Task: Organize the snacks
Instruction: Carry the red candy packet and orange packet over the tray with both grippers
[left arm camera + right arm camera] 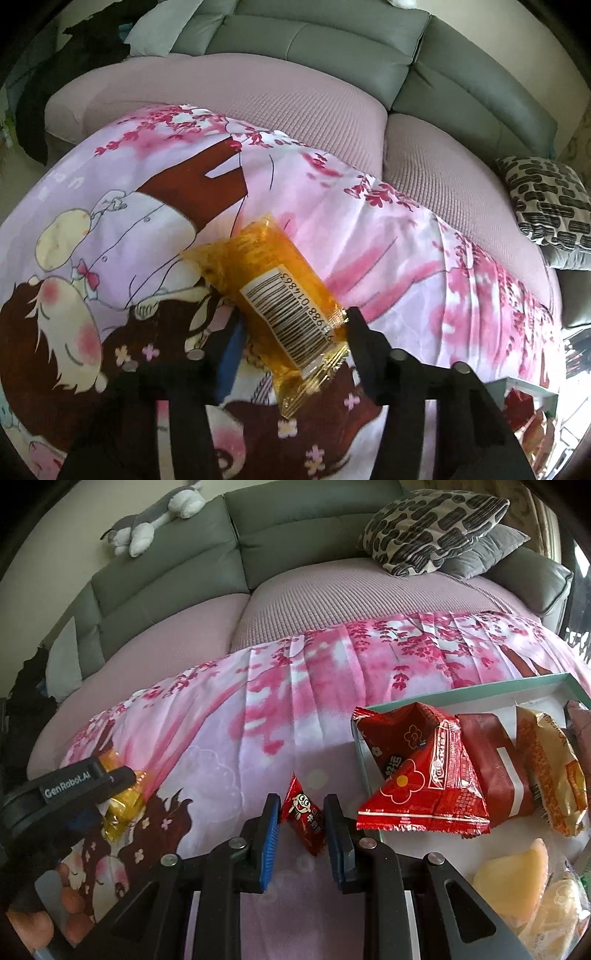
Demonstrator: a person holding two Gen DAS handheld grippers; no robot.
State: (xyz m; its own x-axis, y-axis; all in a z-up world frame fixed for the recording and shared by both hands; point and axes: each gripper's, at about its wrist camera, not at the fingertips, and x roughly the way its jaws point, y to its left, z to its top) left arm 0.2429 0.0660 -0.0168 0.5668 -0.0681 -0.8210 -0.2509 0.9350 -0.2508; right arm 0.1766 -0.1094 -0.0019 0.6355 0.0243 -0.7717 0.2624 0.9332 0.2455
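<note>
An orange snack packet (266,266) with a barcode label sits between the black fingers of my left gripper (291,328), which is shut on it just above the cartoon-print sheet (110,229). In the right wrist view the same packet (122,805) shows at the tip of the left gripper's finger (92,775). My right gripper (303,823) is shut on a small red packet (299,805) with a cartoon face, held upright between the blue pads. To its right, a teal-rimmed tray (480,688) holds a large red triangular packet (424,775) and several other snacks.
The pink floral sheet (314,686) covers a low surface in front of a grey sofa (295,528). A patterned cushion (432,524) and a plush toy (155,520) lie on the sofa. The tray's corner (517,384) shows at the lower right of the left wrist view.
</note>
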